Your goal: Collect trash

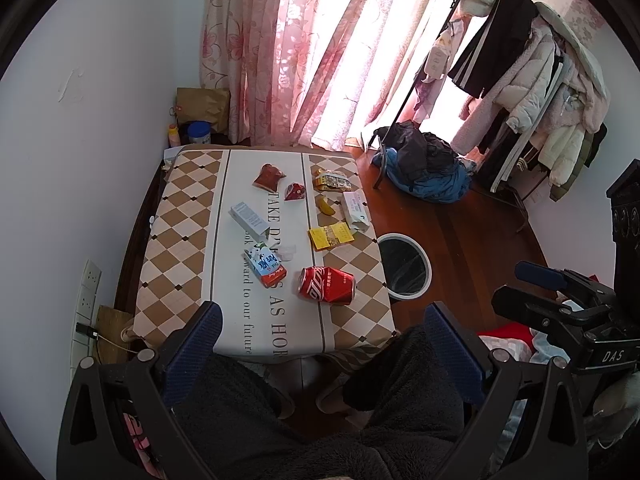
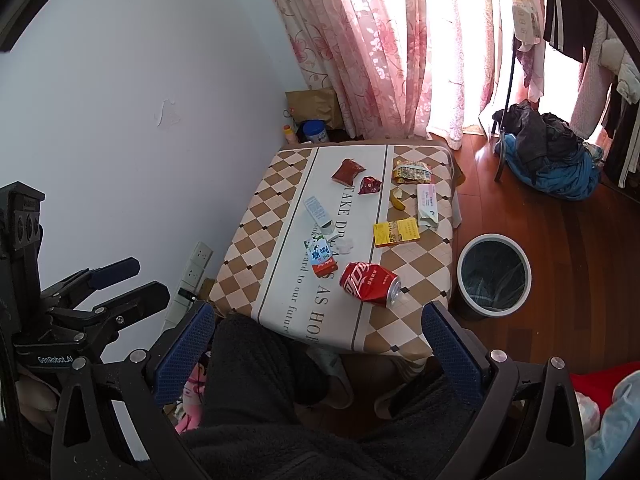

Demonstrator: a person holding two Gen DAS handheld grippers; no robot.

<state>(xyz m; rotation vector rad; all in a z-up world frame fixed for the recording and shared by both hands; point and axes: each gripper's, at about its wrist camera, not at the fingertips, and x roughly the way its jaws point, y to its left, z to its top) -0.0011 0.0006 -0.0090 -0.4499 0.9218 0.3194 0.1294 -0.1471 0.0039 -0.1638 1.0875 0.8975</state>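
Trash lies scattered on a small table with a checked cloth: a crushed red cola can, a blue milk carton, a white box, a yellow packet, a banana peel, red wrappers and a white pouch. A white-rimmed bin stands on the floor right of the table. My left gripper and right gripper both hang open, near the table's front edge, above a person's dark-trousered legs.
Pink curtains hang behind the table. A clothes rack with coats and a heap of blue and black clothes stand on the wooden floor at right. A brown bag and a blue tin sit in the corner.
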